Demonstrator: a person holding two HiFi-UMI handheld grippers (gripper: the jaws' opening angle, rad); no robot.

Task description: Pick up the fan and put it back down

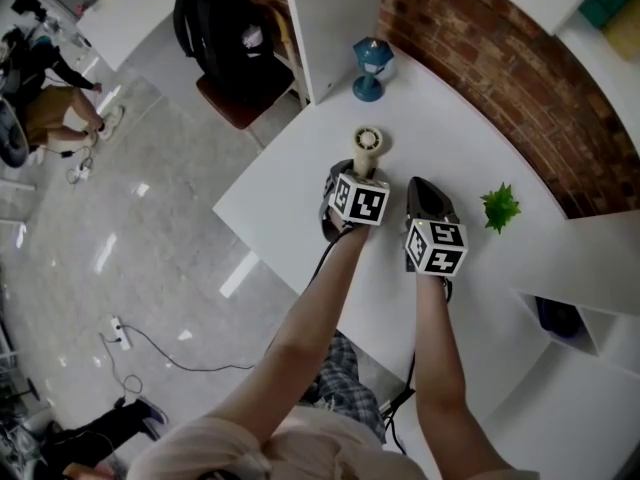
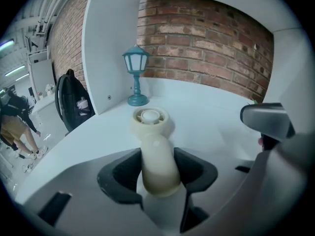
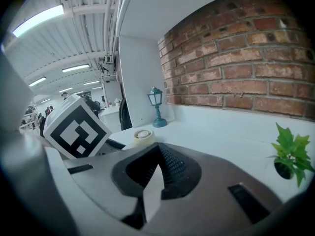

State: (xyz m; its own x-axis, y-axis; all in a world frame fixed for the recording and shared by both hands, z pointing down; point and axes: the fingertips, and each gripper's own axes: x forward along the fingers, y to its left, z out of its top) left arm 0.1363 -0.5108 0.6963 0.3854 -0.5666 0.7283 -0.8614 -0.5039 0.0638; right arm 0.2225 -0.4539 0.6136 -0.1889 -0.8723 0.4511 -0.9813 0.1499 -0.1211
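Backpack [image 1: 215, 23] far left on the chair, off the table [image 1: 290, 203], not relevant. Lantern [image 1: 370, 66] stands at the back edge, well clear of your work area.

Fan [image 1: 368, 148] lies on the table in front of the lantern, head up and away from you, handle pointing back at you. Your left gripper [image 2: 157, 171] has the handle between its pads, with both pads pressed against the handle's sides. Looks like a real grip. The fan head appears to be resting on the table, so I'd call the lift not started.

Your right gripper [image 3: 156, 149] sits just right of the left one, tips closed together with nothing between them, idle. Plant [image 1: 499, 206] is further right, apart from everything.

Status: grasp done. Left to do: lift, set back down, release.
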